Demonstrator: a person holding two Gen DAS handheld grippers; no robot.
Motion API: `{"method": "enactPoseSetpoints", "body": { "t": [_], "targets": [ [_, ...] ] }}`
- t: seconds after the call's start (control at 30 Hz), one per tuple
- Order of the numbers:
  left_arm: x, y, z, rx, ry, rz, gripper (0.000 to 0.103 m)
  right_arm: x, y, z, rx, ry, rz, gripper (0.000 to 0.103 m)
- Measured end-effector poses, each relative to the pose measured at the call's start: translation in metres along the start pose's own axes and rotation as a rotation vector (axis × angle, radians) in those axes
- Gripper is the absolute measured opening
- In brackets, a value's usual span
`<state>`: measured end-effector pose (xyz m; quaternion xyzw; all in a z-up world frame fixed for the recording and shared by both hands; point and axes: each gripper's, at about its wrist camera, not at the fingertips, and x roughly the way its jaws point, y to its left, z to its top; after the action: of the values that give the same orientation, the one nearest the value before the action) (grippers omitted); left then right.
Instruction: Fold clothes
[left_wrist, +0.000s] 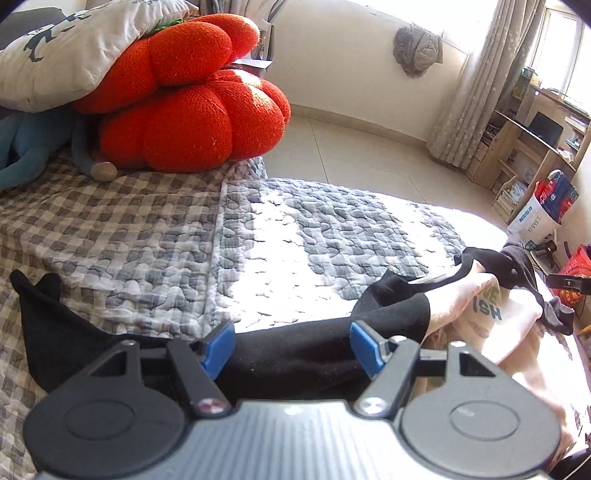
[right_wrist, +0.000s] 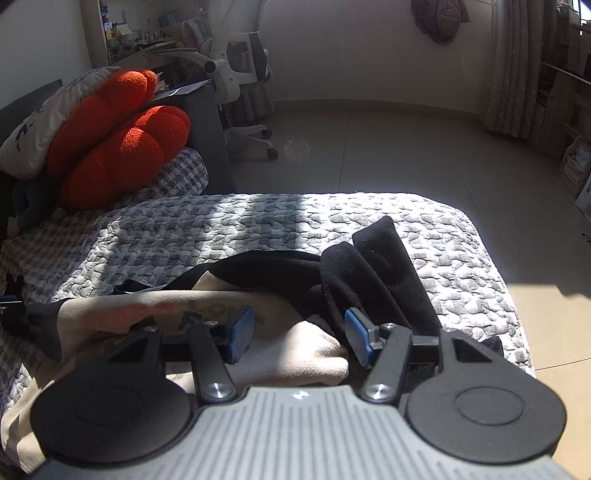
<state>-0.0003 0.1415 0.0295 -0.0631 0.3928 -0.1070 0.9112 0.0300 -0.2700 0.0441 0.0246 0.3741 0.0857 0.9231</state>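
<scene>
Garment: a black-and-cream sweatshirt (right_wrist: 280, 295) lies crumpled on the bed, over the grey checked quilt (left_wrist: 314, 229), near the bed's front edge. The cream front panel with printed lettering faces up; the black sleeves trail out to either side. One black sleeve (left_wrist: 295, 354) runs across below the left tongs (left_wrist: 291, 347); another black sleeve (right_wrist: 388, 266) lies bunched beyond the right tongs (right_wrist: 299, 336).

Tongs state: left tongs stand well apart, blue pads on either side of the black sleeve, pressing nothing that I can see. Right tongs likewise parted, poised over the cream panel beside the black sleeve, nothing gripped. No earlier view, so no comment on motion.

Handling judgement: fabric looks like soft fleece or knit, light, fully limp, not fragile. It will sag and drag, and it will not hold a shape when lifted by one point. Friction against the puckered quilt is probably high, so sliding may rumple it.

Grasp points, suggested: pinch at seams, namely the shoulders, cuffs or hem corners, one per tongs, and pull taut to flatten. Avoid mid-panel pinches, which only bunch cloth.

Bystanders: orange pumpkin cushions (left_wrist: 192, 103) at the bed's head, well apart.
</scene>
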Motion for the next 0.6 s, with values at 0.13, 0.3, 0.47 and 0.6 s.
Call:
{"method": "enactPoseSetpoints", "body": {
  "t": [0.13, 0.3, 0.47, 0.6],
  "targets": [
    [0.015, -0.008, 0.005, 0.005, 0.021, -0.031, 0.07, 0.013, 0.01, 0.003, -0.013, 0.013, 0.022, 0.059],
    [0.032, -0.017, 0.005, 0.019, 0.048, -0.063, 0.07, 0.029, 0.024, 0.003, -0.032, 0.037, 0.047, 0.059],
    [0.037, -0.031, -0.011, 0.125, 0.089, -0.091, 0.07, 0.039, 0.03, -0.004, -0.037, 0.067, 0.069, 0.059],
    [0.035, -0.032, -0.025, 0.177, 0.111, -0.104, 0.07, 0.046, 0.031, -0.014, -0.041, 0.102, 0.066, 0.059]
  ]
}}
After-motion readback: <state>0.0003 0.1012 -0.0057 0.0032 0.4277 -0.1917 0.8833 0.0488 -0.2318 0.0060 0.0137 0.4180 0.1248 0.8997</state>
